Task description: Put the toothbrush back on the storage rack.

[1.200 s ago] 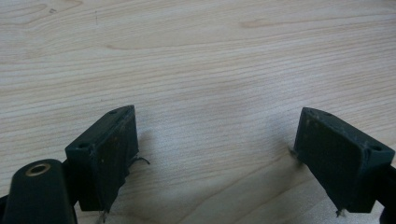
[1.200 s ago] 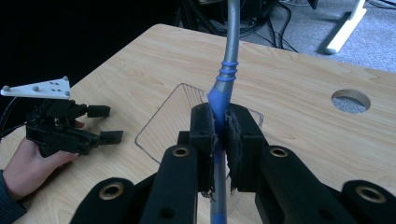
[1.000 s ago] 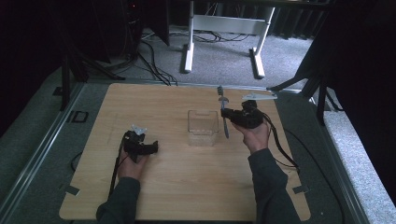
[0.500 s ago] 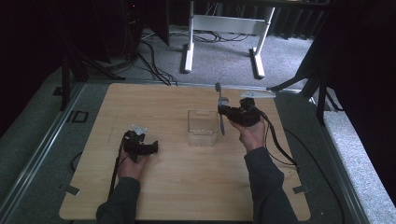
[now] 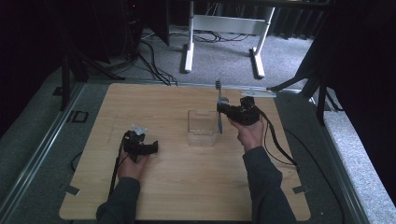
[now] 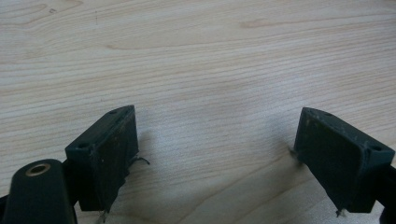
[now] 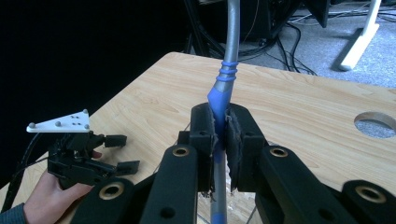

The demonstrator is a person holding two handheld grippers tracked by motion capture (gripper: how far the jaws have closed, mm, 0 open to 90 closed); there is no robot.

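The right gripper (image 5: pixel 223 111) sits at about 2 o'clock from the table's (image 5: pixel 187 196) centre in the high view, held in the person's right hand (image 5: pixel 249 132), with its fingers (image 7: pixel 203 135) clamped together on a slender utensil (image 5: pixel 220 109). In the right gripper view the utensil (image 7: pixel 223 84) passes between the two finger pads at a blue section of its handle (ribbed just above the grip), and a grey metal shaft continues upward out of the top edge; a further length of shaft shows below the pads. In the high view the utensil stands roughly upright, slightly tilted, its dark upper end toward 12 o'clock and its lower end just beside the right wall of a clear plastic container (image 5: pixel 202 127). Whether the lower end touches that container cannot be told. The container rests on the table slightly right of centre, open side up. The left gripper (image 5: pixel 152 148) lies at about 8 o'clock from the table's centre, held low over the wood in the person's left hand (image 5: pixel 130 165), well apart from the container. Its fingers (image 6: pixel 105 156) stand wide apart in the left gripper view, with bare wood grain between them and nothing held. The same gripper (image 7: pixel 122 151) appears at the far left of the right gripper view, fingers apart, its grey three-cornered plate on top. A round hole (image 7: pixel 376 124) is cut in the tabletop at that view's right edge.
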